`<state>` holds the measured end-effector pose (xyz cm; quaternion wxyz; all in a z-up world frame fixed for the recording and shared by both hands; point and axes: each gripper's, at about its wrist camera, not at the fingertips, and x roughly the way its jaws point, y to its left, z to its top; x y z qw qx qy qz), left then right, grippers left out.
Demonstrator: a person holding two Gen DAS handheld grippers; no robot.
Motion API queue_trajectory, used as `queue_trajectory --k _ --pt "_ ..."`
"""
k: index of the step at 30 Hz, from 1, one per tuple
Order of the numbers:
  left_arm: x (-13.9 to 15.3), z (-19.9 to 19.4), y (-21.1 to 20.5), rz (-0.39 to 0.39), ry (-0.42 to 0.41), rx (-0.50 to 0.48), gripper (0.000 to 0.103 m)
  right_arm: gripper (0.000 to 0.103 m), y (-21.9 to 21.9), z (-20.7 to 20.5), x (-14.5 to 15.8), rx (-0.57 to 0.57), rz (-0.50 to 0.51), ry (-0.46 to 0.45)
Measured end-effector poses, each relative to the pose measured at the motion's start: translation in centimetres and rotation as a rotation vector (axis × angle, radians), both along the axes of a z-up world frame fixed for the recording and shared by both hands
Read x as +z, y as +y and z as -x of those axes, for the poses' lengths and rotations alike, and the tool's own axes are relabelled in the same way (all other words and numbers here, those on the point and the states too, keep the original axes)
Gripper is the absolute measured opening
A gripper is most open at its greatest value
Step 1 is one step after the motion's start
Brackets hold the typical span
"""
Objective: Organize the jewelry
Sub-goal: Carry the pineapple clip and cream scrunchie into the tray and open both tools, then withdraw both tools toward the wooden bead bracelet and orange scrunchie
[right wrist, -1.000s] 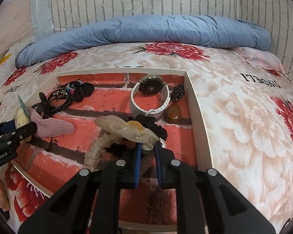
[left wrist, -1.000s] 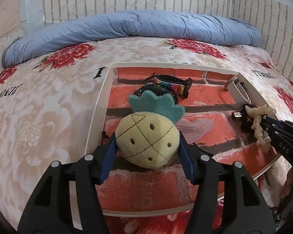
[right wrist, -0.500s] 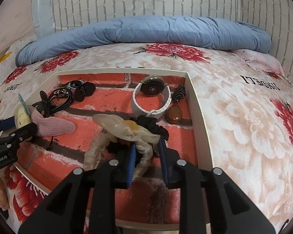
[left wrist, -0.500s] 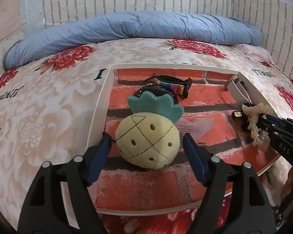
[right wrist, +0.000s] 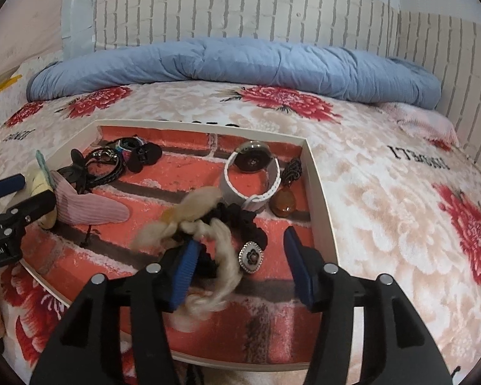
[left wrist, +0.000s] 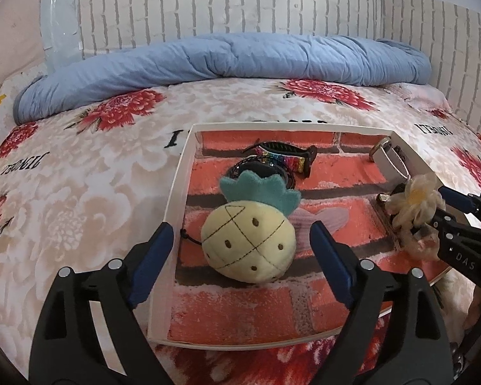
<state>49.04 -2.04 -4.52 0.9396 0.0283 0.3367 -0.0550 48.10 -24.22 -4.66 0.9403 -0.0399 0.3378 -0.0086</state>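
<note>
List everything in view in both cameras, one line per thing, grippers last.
tray: one, white rim, red brick-print floor, on the bed
pineapple plush: one, yellow with teal leaves, tray's left side
pink fabric piece: one, beside the plush
cream scrunchie: one, tray's front right
black scrunchie: one, under the cream one
watch: one, white strap, tray's rear right
amber pendant: one, beside the watch
rainbow strap: one, tray's rear
blue duvet: one, by the wall
left gripper: open, either side of the plush
right gripper: open, over the scrunchies
</note>
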Motion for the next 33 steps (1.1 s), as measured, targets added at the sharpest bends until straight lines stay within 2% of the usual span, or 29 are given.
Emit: queue_trajectory --k 5,10,12,23,27,31,33 --pt "0.4 0.6 -0.1 -0.038 -0.047 0.024 0.089 0.058 0.5 0.5 0.3 -0.003 0.041 -0.026" --pt "0.8 1.4 0.0 -0.05 -0.086 0.036 0.092 0.066 0.6 0.9 0.3 -0.004 0.07 -0.036" --pt "0.8 1.6 0.0 -0.052 -0.087 0.037 0.092 0.069 0.6 1.1 0.4 -0.005 0.083 -0.043" --pt "1.4 3.6 -0.3 -0.051 -0.073 0.027 0.093 0.069 0.1 2.7 1.0 -0.014 0.169 -0.038" --pt "1.9 4.7 -0.3 -0.028 -0.06 0.018 0.095 0.078 -0.7 3.2 1.1 -0.025 0.192 -0.032" --pt "2.4 5.8 -0.1 0.015 -0.042 0.016 0.097 0.087 -1.6 3.8 1.7 -0.013 0.139 -0.034" --pt "2.7 6.3 -0.2 0.009 -0.042 0.018 0.097 0.092 -1.9 3.8 2.0 0.0 0.096 -0.022"
